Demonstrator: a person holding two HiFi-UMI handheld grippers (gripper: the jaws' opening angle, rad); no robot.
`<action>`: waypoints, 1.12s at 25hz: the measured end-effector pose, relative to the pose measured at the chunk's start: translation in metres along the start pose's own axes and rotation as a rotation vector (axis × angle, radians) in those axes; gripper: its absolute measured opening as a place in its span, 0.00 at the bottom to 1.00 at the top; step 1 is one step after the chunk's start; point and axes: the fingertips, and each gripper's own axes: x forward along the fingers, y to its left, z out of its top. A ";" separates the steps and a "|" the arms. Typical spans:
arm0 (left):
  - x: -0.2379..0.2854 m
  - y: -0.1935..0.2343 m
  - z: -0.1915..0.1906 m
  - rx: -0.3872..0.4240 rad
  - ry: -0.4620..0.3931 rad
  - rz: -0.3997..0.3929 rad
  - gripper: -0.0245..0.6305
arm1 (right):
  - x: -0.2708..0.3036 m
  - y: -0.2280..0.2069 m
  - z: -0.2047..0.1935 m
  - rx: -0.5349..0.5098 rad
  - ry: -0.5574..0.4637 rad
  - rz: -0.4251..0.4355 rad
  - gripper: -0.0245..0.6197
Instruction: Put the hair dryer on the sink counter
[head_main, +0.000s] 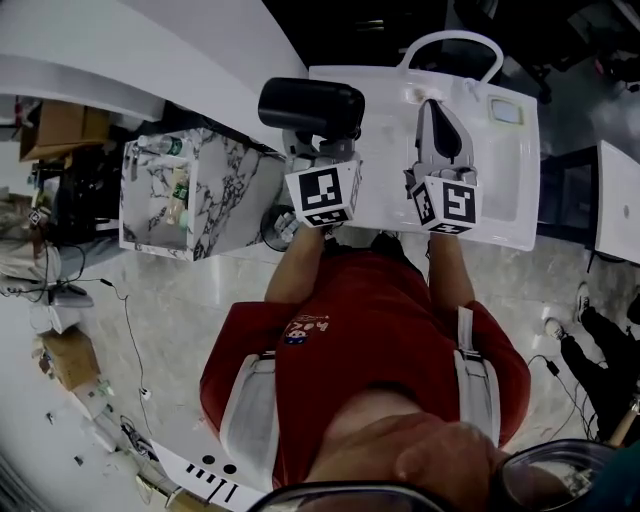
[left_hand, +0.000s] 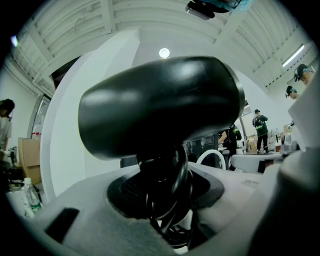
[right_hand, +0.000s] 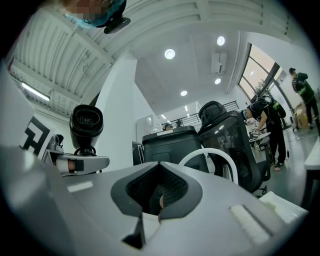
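A black hair dryer (head_main: 310, 107) hangs above the left end of the white sink counter (head_main: 385, 195). My left gripper (head_main: 325, 142) is shut on its handle. In the left gripper view the dryer's barrel (left_hand: 160, 105) fills the middle, and the handle with the cord wound round it (left_hand: 167, 195) sits between the jaws. My right gripper (head_main: 437, 118) hovers over the counter to the right, its jaws together with nothing in them. The right gripper view shows its jaws (right_hand: 159, 200) meeting, with the hair dryer (right_hand: 86, 122) at the left in the left gripper (right_hand: 80, 162).
A marble-patterned cabinet (head_main: 215, 200) holding bottles stands left of the counter. A white arched faucet (head_main: 450, 40) rises at the counter's far edge, and a small pale block (head_main: 506, 110) lies at its right end. A black bin (right_hand: 170, 145) and an office chair (right_hand: 230, 140) stand beyond.
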 end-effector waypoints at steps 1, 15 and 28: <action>0.003 -0.001 0.000 -0.002 0.001 0.003 0.32 | 0.001 -0.003 0.000 0.002 0.003 0.002 0.04; 0.027 0.025 -0.002 -0.016 0.009 -0.033 0.32 | 0.030 0.013 -0.003 -0.034 0.014 -0.028 0.04; 0.041 0.042 -0.037 -0.048 0.090 -0.055 0.32 | 0.043 0.022 -0.020 -0.056 0.042 -0.053 0.04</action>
